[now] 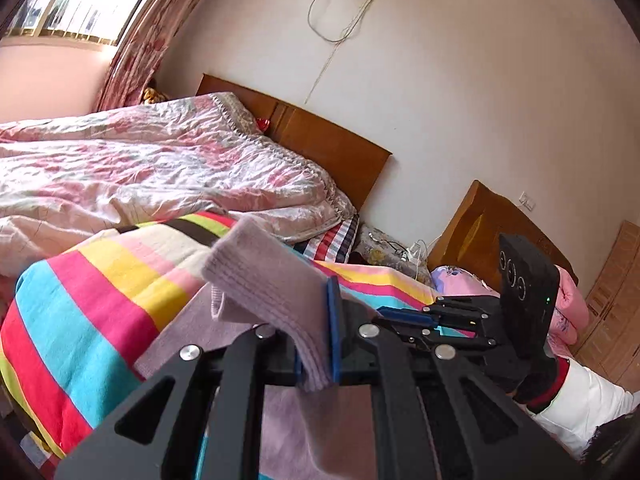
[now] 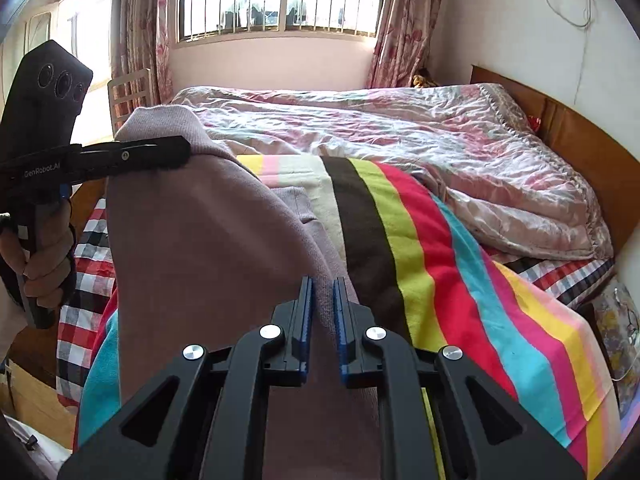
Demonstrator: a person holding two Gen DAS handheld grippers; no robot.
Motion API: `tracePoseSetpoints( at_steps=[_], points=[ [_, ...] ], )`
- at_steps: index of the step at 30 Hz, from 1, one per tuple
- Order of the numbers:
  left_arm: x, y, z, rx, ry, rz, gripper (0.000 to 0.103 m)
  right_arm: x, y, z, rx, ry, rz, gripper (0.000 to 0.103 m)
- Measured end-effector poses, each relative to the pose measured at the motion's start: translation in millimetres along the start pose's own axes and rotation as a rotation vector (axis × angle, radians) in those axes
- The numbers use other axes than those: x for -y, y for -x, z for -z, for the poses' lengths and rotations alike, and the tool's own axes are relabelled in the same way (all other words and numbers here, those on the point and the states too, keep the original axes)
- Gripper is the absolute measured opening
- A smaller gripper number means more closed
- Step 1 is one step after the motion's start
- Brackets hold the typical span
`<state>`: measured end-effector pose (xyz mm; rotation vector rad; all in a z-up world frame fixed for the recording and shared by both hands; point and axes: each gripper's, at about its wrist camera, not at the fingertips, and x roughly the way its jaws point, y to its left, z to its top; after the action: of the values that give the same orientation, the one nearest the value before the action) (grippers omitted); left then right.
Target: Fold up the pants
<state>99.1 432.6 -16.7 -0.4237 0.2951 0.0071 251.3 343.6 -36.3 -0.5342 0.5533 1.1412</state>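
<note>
Mauve knit pants (image 2: 208,256) lie on the striped blanket (image 2: 460,280), one end lifted. My left gripper (image 1: 316,340) is shut on a ribbed cuff of the pants (image 1: 272,284) and holds it above the blanket; it also shows in the right wrist view (image 2: 176,152), clamped on the raised fabric. My right gripper (image 2: 322,312) hovers over the pants with its blue pads a narrow gap apart, and pants fabric lies between or just under them. In the left wrist view the right gripper (image 1: 408,320) points left, low over the blanket.
A crumpled pink floral quilt (image 2: 400,136) covers the far half of the bed. A wooden headboard (image 1: 332,144) stands against the white wall. A checked sheet (image 2: 84,256) shows at the bed's left edge. A second bed (image 1: 496,220) and cables sit to the right.
</note>
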Motion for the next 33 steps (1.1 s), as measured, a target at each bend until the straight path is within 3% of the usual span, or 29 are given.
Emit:
tracePoseSetpoints(
  at_steps=[2, 3, 5, 6, 7, 9, 14, 18, 20, 22, 24, 26, 28, 30, 33],
  points=[
    [4, -2, 3, 0.024, -0.063, -0.003, 0.010, 0, 12, -3, 0.053, -0.008, 0.077, 0.011],
    [-7, -12, 9, -0.016, -0.042, -0.033, 0.010, -1, 10, -2, 0.059, -0.009, 0.110, 0.012],
    [-46, -38, 28, -0.177, 0.090, -0.135, 0.010, 2, -13, 4, -0.045, -0.052, 0.063, 0.024],
    [-61, -43, 37, -0.227, 0.138, -0.160, 0.012, 4, -28, 10, -0.127, -0.080, 0.013, 0.044],
    [-73, -45, 46, -0.260, 0.173, -0.182, 0.021, 6, -36, 17, -0.161, -0.108, -0.012, 0.047],
    [-84, -34, 50, -0.240, 0.222, -0.157, 0.021, 12, -34, 26, -0.146, -0.166, -0.058, 0.047],
    [-82, -30, 41, -0.232, 0.189, -0.164, 0.020, 33, -18, 32, -0.116, -0.283, -0.140, 0.047],
    [-77, -43, 38, -0.268, 0.141, -0.241, 0.020, 31, -14, 33, -0.103, -0.277, -0.115, 0.046],
    [-79, -51, 38, -0.275, 0.134, -0.289, 0.021, 18, -5, 28, -0.042, -0.263, -0.198, 0.046],
    [-84, -56, 37, -0.274, 0.148, -0.315, 0.021, 5, -16, 25, -0.098, -0.249, -0.254, 0.047],
    [-84, -57, 32, -0.264, 0.163, -0.350, 0.021, -15, -38, 29, -0.218, -0.194, -0.288, 0.054],
    [-77, -49, 24, -0.223, 0.160, -0.433, 0.029, -29, -40, 31, -0.229, -0.131, -0.233, 0.054],
    [-62, -31, 16, -0.148, 0.129, -0.479, 0.041, -35, -27, 28, -0.226, -0.144, -0.260, 0.054],
    [-42, -14, 10, -0.106, 0.084, -0.465, 0.055, -48, -4, 28, -0.189, -0.126, -0.312, 0.054],
    [-6, -9, 17, -0.152, -0.005, -0.303, 0.066, -71, 16, 39, -0.217, -0.087, -0.342, 0.054]
  ],
)
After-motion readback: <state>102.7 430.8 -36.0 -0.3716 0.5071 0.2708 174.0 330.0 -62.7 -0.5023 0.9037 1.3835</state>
